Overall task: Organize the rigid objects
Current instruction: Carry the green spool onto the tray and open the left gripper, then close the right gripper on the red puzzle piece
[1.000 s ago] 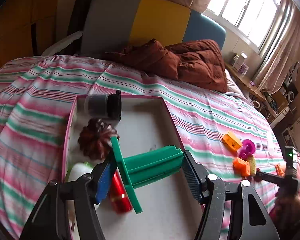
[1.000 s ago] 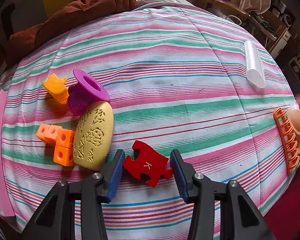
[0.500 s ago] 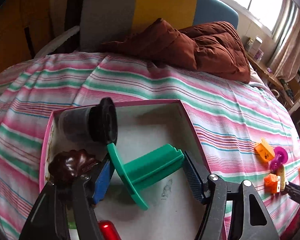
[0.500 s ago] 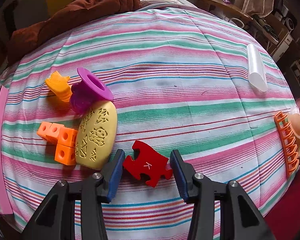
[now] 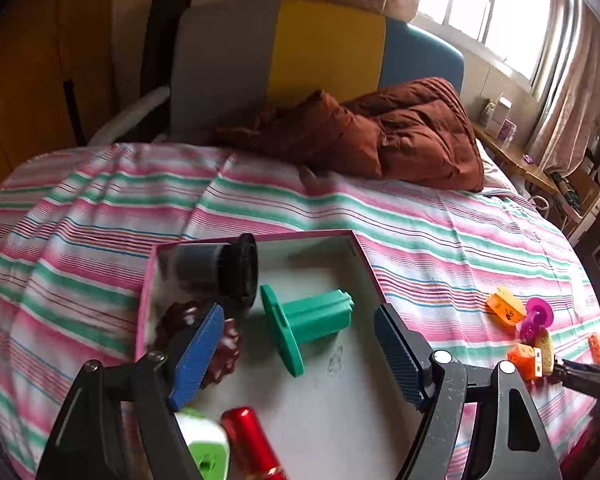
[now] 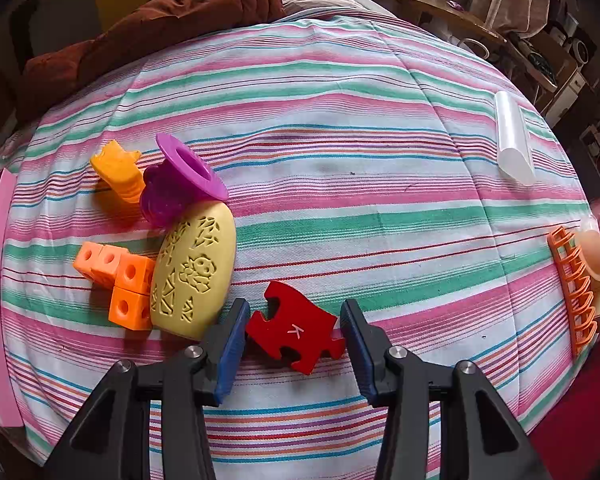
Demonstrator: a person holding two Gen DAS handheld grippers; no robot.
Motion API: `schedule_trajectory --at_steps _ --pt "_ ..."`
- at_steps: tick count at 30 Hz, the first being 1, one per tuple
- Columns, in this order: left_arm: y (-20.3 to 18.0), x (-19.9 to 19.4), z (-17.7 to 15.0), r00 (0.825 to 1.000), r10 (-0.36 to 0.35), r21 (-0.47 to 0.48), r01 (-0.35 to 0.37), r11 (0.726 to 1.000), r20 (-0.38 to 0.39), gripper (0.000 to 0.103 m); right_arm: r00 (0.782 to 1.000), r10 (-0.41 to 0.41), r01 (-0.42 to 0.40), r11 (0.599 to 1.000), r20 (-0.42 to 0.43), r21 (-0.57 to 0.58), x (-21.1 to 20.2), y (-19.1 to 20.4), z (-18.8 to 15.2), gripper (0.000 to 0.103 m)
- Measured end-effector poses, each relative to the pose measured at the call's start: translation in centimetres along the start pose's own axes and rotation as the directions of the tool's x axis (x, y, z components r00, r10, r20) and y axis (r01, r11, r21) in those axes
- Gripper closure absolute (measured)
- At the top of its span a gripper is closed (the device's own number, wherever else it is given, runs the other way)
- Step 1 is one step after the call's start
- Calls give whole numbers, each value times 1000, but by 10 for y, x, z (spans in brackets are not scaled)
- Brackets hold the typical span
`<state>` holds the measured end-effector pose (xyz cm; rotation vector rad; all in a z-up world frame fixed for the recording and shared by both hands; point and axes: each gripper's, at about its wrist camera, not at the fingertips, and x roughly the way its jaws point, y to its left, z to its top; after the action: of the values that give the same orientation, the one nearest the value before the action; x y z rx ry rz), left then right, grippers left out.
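A pink-rimmed box (image 5: 364,258) lies on the striped bed. In it are a green flanged spool (image 5: 306,322), a dark jar (image 5: 216,270), a brown ridged piece (image 5: 224,350), a red cylinder (image 5: 252,444) and a white-green item (image 5: 204,446). My left gripper (image 5: 296,356) is open above the box, the spool lying free between its fingers. My right gripper (image 6: 294,346) is open around a red puzzle piece (image 6: 294,328) marked K, resting on the bed.
Beside the puzzle piece lie a yellow oval (image 6: 194,276), orange cubes (image 6: 120,276), a purple spool (image 6: 180,188) and an orange piece (image 6: 116,170). A clear tube (image 6: 512,144) and an orange comb-like rack (image 6: 572,288) lie to the right. A brown quilt (image 5: 380,136) lies by the headboard.
My left gripper opened and let go of the green spool, which now lies in the box; the gripper drew back. The right gripper has barely moved.
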<state>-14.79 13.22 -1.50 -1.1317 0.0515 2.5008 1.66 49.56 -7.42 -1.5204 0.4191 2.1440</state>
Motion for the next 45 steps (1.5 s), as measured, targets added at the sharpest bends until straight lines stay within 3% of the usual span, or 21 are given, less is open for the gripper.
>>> schedule_trajectory --at_steps 6,15,29,41,45 --pt "2 -42 -34 999 27 20 -28 999 37 22 1000 -5 5 1000 3 -6 -1 -3 -2 56" --pt "3 -66 -78 998 66 4 -66 998 -4 22 1000 -18 19 1000 11 -16 -6 2 -6 56" --pt "8 -82 -94 996 93 -13 -93 996 -3 22 999 -30 30 999 18 -29 -9 10 -11 56" --pt "19 -84 -103 994 110 -36 -110 993 -13 22 999 -4 2 999 49 46 -19 1 -8 56" --pt "21 -87 -105 993 117 -40 -117 992 -5 23 999 -8 7 1000 36 13 -16 7 -9 56"
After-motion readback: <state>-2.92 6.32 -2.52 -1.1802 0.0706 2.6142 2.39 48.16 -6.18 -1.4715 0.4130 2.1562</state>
